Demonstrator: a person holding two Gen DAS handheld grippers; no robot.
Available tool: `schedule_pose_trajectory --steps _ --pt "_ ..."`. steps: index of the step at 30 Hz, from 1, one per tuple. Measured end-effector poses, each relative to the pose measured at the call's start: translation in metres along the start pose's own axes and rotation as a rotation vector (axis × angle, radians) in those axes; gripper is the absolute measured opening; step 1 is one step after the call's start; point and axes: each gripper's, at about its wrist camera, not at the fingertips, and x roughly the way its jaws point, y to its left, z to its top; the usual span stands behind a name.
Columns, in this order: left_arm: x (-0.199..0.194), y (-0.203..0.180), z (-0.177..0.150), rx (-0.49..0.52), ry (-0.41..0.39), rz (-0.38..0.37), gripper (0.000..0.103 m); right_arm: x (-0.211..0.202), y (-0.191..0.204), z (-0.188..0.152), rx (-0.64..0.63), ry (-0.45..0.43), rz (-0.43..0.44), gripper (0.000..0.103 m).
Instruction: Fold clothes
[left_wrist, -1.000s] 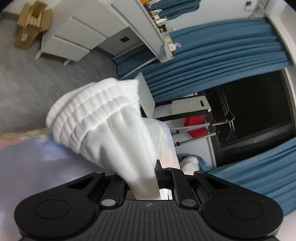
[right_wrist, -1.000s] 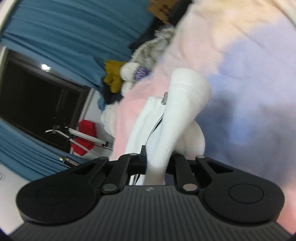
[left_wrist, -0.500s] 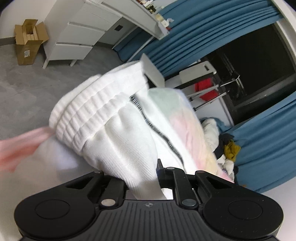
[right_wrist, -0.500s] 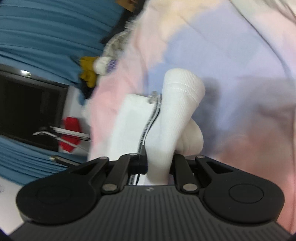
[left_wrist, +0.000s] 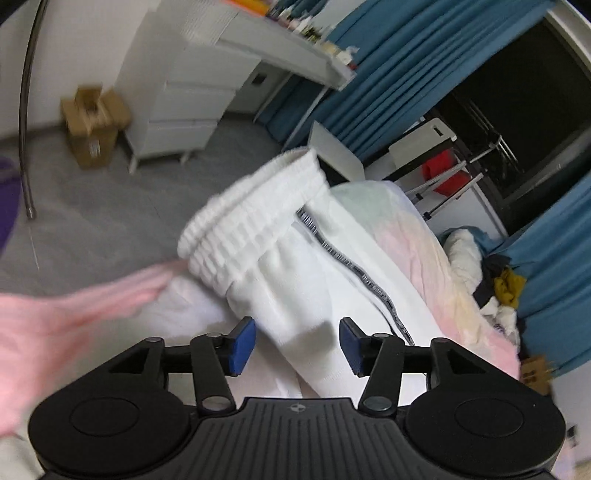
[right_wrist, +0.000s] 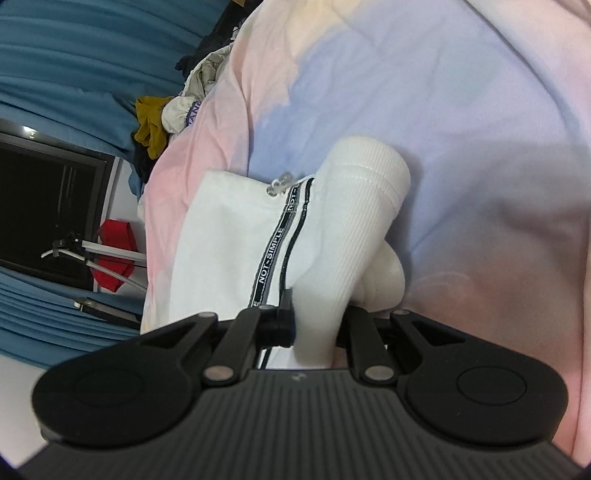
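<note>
A: Left gripper, left wrist view: jaws spread wide, blue pads bare. What between them?

B: White trousers, lying in the gap, clamped by neither pad. Ribbed waistband raised and bunched farther out, blurred. Black lettered stripe down the seam to the right.

A: Right gripper, right wrist view?

B: Jaws narrow, closed on a ribbed cuff of the same trousers. Cuff standing up from the jaws, its rounded end tilted to the right. Rounded fold of cloth just right of the cuff, touching it.

A: Left of the cuff?

B: Flat white panel of the garment, edged by the stripe reading NOT-SIMPLE. Clear drawstring tip at the stripe's upper end.

A: Underneath?

B: Bed with a pastel sheet, pink, lilac and pale yellow; trousers spread on it. Same sheet in the left view, right of the garment. Blurred pink cloth at lower left there, whether sheet or something else unclear.

A: Farther out?

B: Heap of clothes, mustard, white and dark, at the bed's far edge, seen too in the left view. Blue curtains around a dark window. Red item on a metal rack. White drawers and a cardboard box on grey floor.
</note>
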Motion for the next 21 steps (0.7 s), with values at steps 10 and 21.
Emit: schedule_pose_trajectory --steps 10,21 --pt "0.007 -0.128 -0.024 0.268 -0.014 -0.083 0.058 -0.003 0.009 0.004 -0.044 -0.007 -0.006 0.012" --pt "0.113 -0.243 -0.121 0.566 0.057 0.008 0.055 -0.01 0.029 0.004 -0.118 -0.038 -0.01 0.012"
